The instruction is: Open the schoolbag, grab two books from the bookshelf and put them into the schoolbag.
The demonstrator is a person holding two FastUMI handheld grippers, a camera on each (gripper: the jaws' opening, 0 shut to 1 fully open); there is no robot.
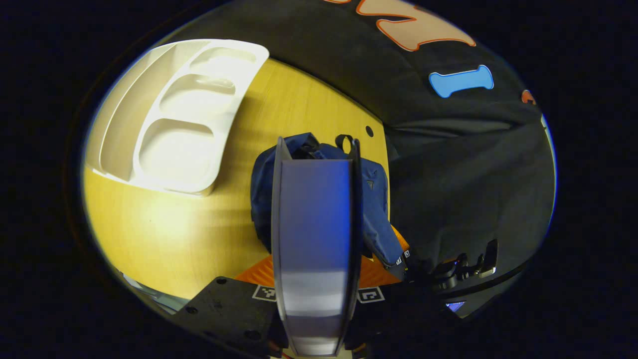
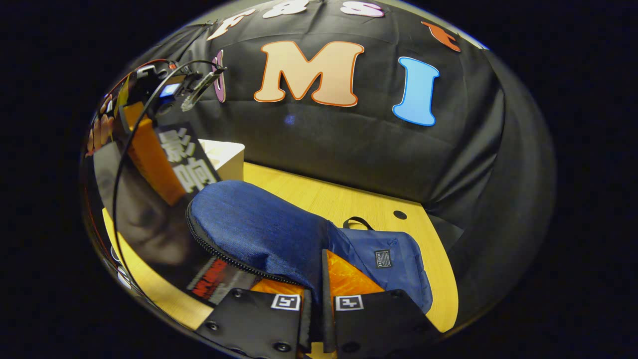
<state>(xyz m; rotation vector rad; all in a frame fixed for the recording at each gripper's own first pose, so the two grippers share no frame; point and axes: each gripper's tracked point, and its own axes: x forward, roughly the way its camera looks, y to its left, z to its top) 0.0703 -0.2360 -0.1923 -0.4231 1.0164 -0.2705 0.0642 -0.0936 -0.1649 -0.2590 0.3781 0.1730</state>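
A book [image 1: 314, 234] stands edge-on between the fingers of my left gripper [image 1: 316, 279], which is shut on it right above the blue schoolbag [image 1: 376, 199]. In the right gripper view the same dark-covered book [image 2: 149, 219] hangs from the left gripper [image 2: 149, 149] with its lower end at the bag's open zipper mouth. My right gripper [image 2: 315, 289] is shut on the schoolbag's blue flap [image 2: 259, 229] and holds it raised, showing the orange lining [image 2: 349, 279]. That gripper [image 1: 406, 264] also shows at the bag's near edge in the left gripper view.
The white bookshelf [image 1: 184, 124] with several hollow compartments lies on the yellow wooden table [image 1: 164, 229], left of the bag; its corner [image 2: 224, 154] shows behind the book. A cable hole [image 1: 369, 131] sits near the table's far edge. Black cloth walls close in behind.
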